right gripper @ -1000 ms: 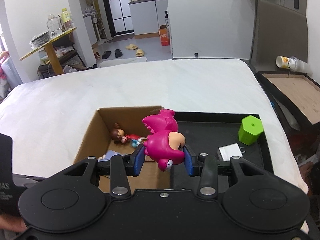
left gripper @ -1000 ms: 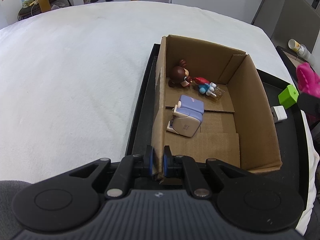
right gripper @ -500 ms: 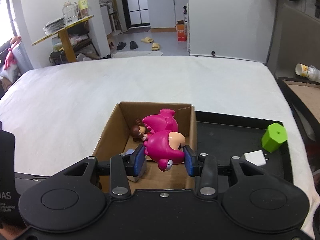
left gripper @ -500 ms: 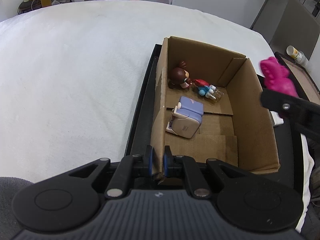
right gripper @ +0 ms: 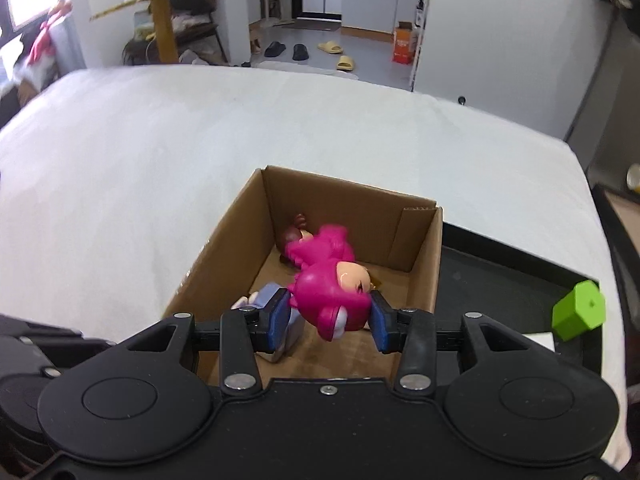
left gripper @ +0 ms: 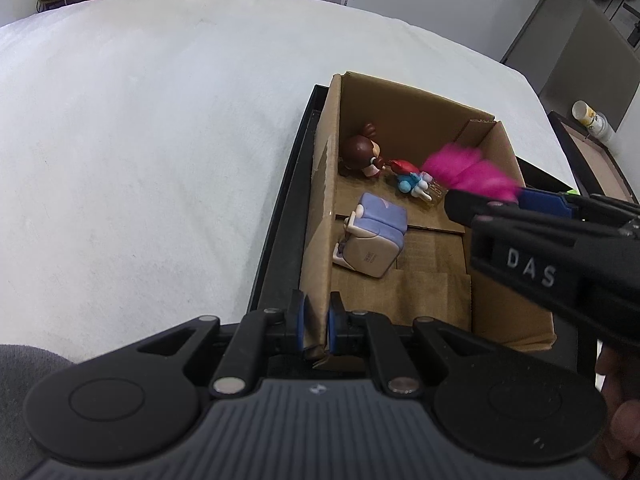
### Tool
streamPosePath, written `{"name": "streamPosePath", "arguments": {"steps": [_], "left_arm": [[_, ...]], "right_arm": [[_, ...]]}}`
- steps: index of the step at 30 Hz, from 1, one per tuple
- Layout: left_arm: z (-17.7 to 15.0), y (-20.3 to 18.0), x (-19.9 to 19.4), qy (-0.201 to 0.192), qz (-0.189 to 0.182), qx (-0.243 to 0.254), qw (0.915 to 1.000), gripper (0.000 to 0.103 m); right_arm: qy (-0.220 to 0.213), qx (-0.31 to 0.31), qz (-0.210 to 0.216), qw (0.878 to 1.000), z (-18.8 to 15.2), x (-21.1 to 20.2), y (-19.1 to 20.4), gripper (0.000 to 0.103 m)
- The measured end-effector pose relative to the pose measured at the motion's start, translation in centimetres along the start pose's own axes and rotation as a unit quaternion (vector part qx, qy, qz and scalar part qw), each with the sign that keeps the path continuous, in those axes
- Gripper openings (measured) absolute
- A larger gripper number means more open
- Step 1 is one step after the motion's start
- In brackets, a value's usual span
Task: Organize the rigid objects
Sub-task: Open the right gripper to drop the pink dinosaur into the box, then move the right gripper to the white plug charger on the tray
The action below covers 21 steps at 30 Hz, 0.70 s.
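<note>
An open cardboard box [left gripper: 496, 168] [right gripper: 240, 216] sits in a black tray [left gripper: 280, 240] on the white bed. Inside lie a brown-haired doll [left gripper: 360, 152], a small red-and-blue figure [left gripper: 412, 180] and a lilac cube toy [left gripper: 376, 240]. My left gripper [left gripper: 317, 322] is shut on the box's near-left wall. My right gripper [right gripper: 330, 320] is shut on a pink figure [right gripper: 332, 284] and holds it over the box interior; the pink figure shows blurred in the left wrist view [left gripper: 468, 174].
A green cube [right gripper: 578, 310] and a white charger [right gripper: 540, 340] lie in the tray right of the box. A bedside table with a cup [left gripper: 588, 114] stands at the far right. White bedding surrounds the tray.
My right gripper has carried the pink figure leftward from above the tray to over the open box. The left gripper has kept its hold on the box wall.
</note>
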State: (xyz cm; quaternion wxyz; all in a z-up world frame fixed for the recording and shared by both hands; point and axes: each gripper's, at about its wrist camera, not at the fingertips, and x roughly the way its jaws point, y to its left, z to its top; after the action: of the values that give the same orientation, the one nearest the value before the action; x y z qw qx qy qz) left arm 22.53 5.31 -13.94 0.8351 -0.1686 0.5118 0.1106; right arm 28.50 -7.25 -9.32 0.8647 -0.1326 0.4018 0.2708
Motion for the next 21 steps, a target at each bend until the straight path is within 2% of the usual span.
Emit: {"name": "streamPosePath", "arguments": {"steps": [15, 21], "left_arm": [[-0.1, 0.1, 0.0, -0.004, 0.001, 0.002, 1.0000, 0.010], [-0.1, 0.2, 0.0, -0.007, -0.002, 0.008, 0.9999, 0.010]], "right_arm": [[-0.006, 0.019, 0.005, 1.000, -1.4, -2.6, -1.0, 0.047], [-0.014, 0.032, -0.004, 0.999, -1.7, -4.0, -2.5, 0.053]]}}
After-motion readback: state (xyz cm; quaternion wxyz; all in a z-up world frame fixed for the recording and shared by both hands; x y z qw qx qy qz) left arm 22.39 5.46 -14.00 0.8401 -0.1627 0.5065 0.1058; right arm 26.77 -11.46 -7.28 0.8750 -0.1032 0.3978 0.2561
